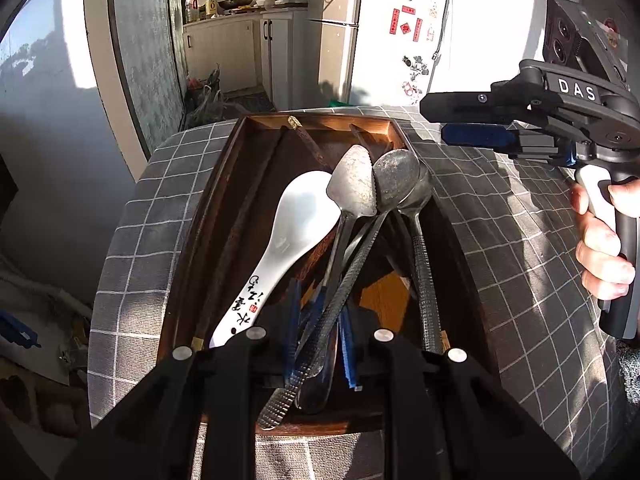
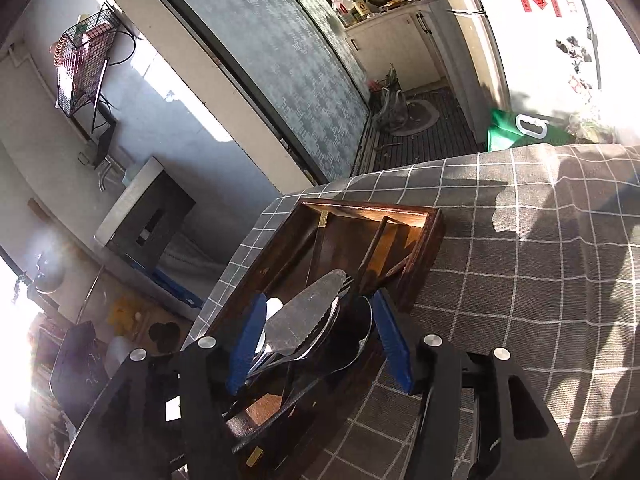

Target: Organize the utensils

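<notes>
A dark wooden utensil tray point(image 1: 224, 184) sits on a grey checked tablecloth point(image 1: 520, 240). In it lie a white ceramic spoon point(image 1: 296, 216), a serrated metal server point(image 1: 352, 184), two metal spoons point(image 1: 400, 176) and dark chopsticks point(image 1: 308, 144). My left gripper point(image 1: 320, 344) is over the tray's near end, its blue pads closed around the metal handles. My right gripper point(image 1: 436, 120) hovers above the tray's far right corner. In the right wrist view it point(image 2: 320, 344) is open over the server point(image 2: 304, 320) and the tray point(image 2: 428, 248).
The table's far edge point(image 1: 280, 118) drops to a floor with bags. A kitchen counter point(image 1: 240, 12) and a white fridge point(image 1: 404, 32) stand behind. A green bag point(image 2: 516, 132) lies past the table. A sliding glass door point(image 2: 280, 64) is at left.
</notes>
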